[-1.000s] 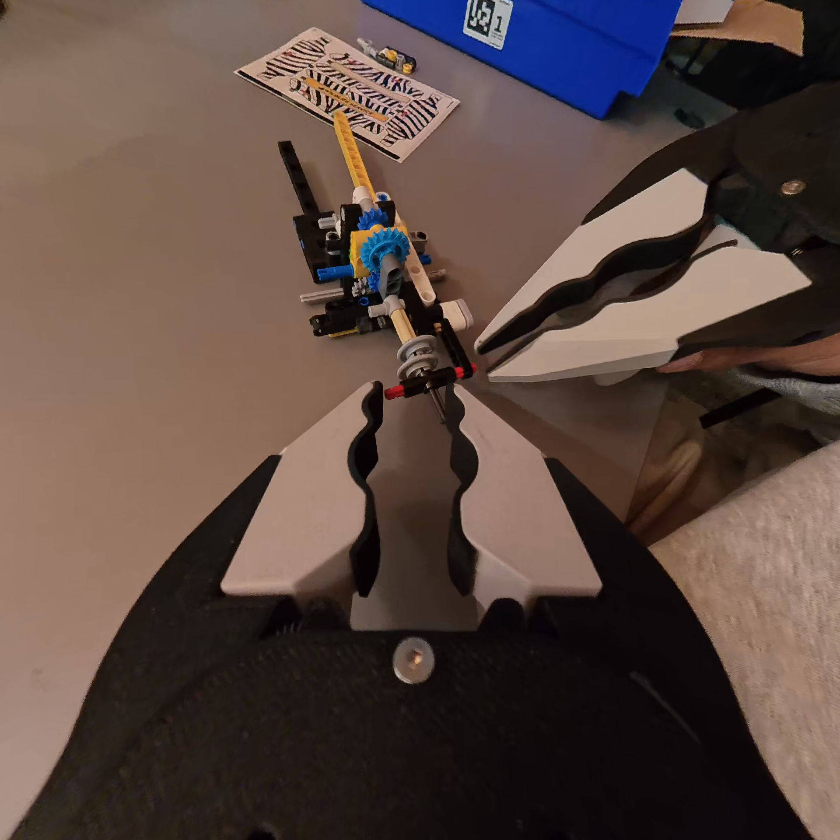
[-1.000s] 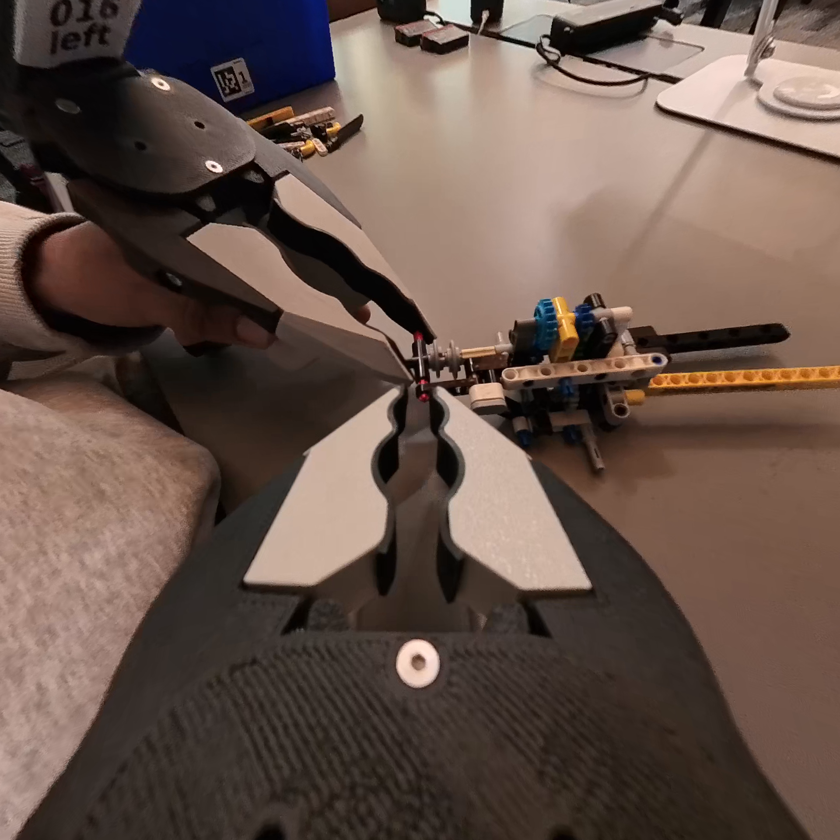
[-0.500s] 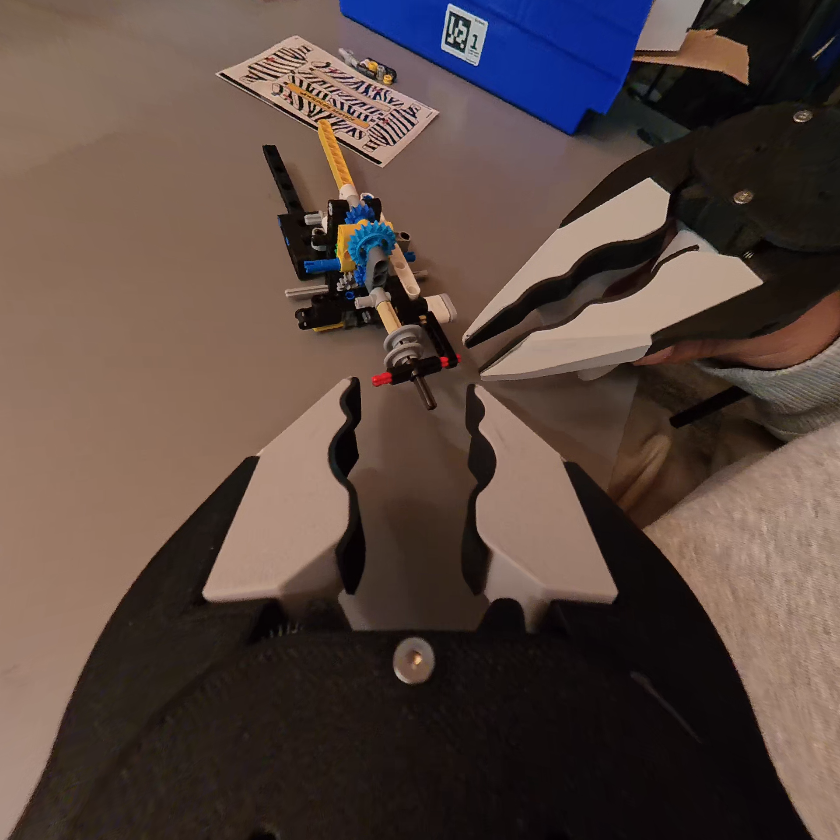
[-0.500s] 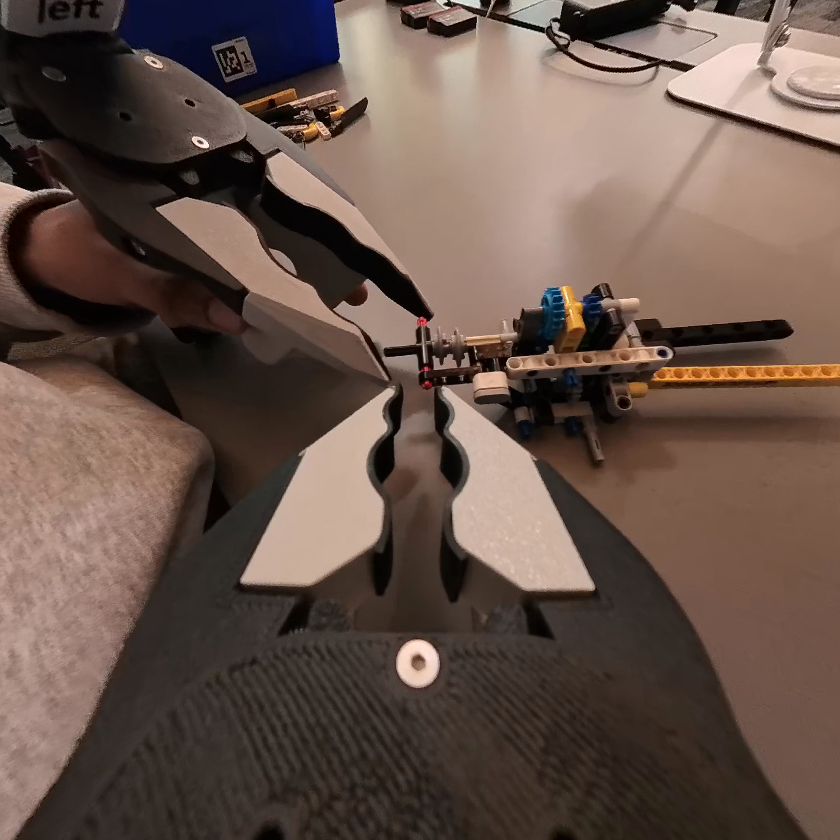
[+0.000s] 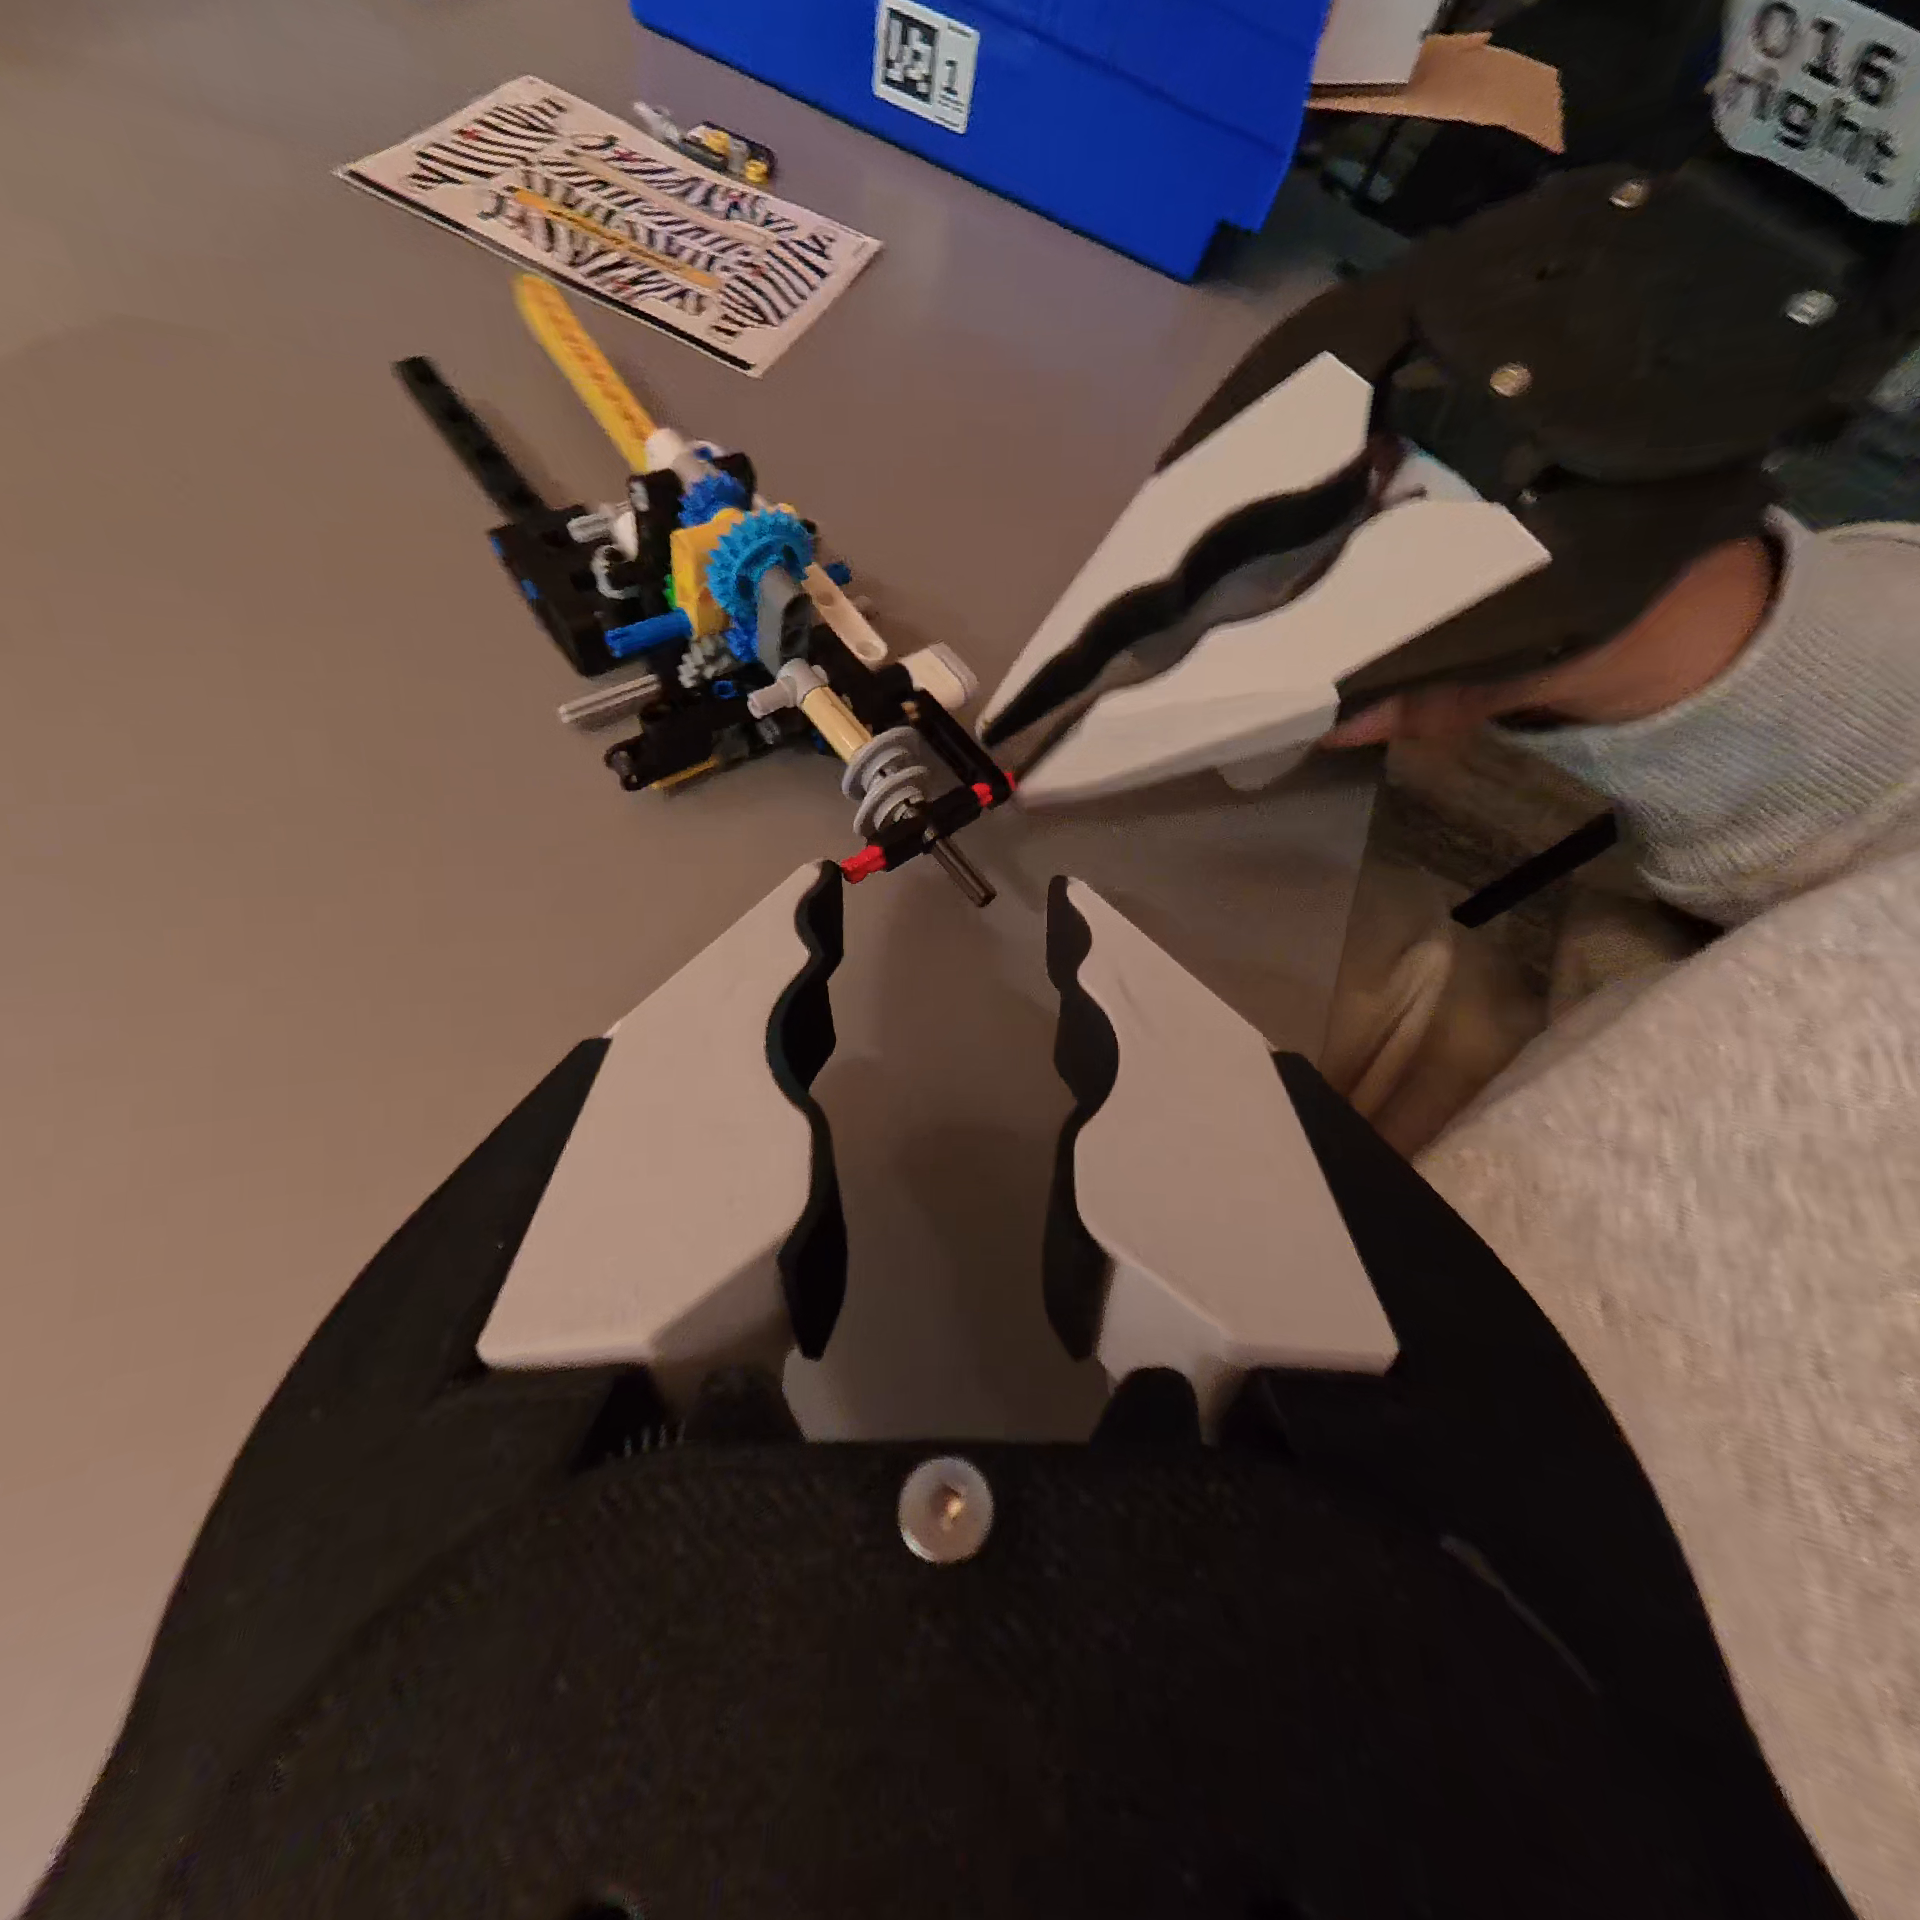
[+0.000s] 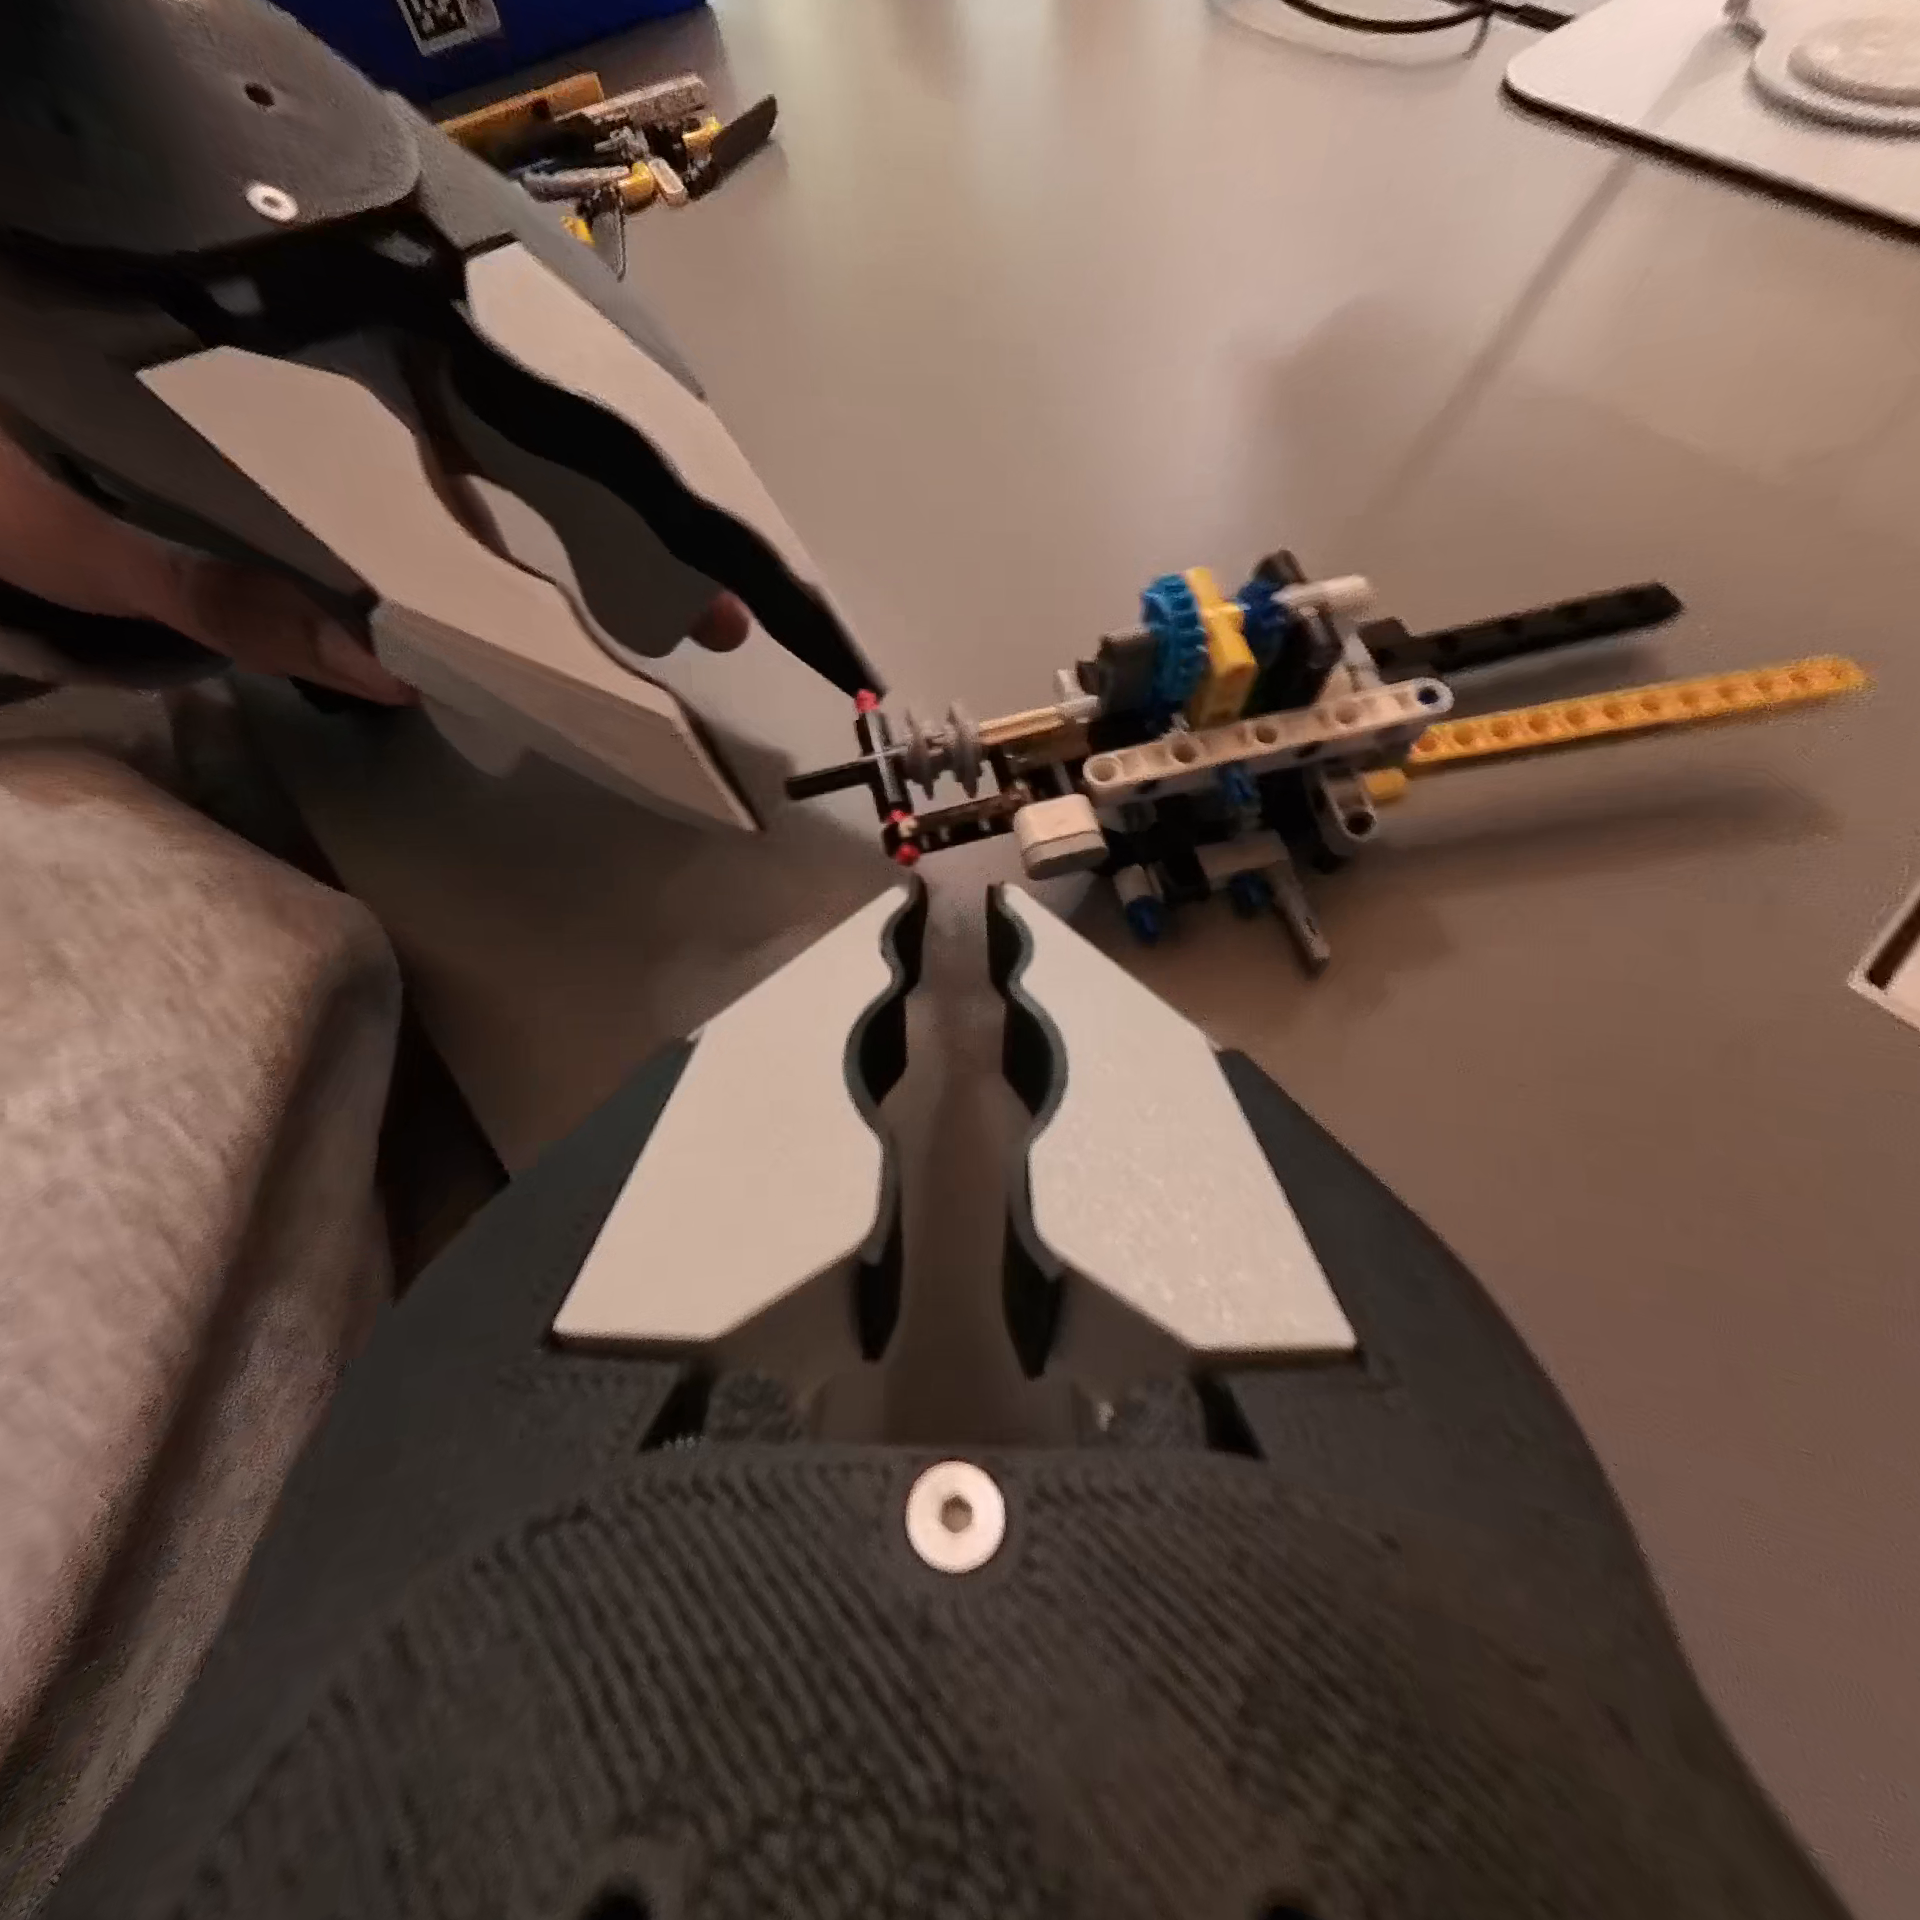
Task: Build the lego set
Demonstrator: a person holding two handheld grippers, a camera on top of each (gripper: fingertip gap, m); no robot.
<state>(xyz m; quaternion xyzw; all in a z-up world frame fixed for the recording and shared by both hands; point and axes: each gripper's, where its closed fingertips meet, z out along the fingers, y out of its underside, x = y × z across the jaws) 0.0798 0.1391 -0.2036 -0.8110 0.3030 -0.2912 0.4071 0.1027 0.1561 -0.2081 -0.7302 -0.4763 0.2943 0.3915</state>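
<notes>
Looks like an office desk: plain grey table (image 6: 1039, 364), cables (image 6: 1382, 16) and a flat white stand (image 6: 1714, 125) out beyond the jaws.

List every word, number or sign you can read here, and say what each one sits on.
I will not quote writing; these things bear it.
White tag on the blue bin: a square code and print.
White label atop the right gripper: two printed lines.
Zebra-striped sticker sheet: print too small to read.

Open left tongs (image 5: 940, 888) frame the lego model's (image 5: 727, 613) red-tipped crossbar (image 5: 925, 821); right tongs (image 5: 1003, 758) touch its far end.
</notes>
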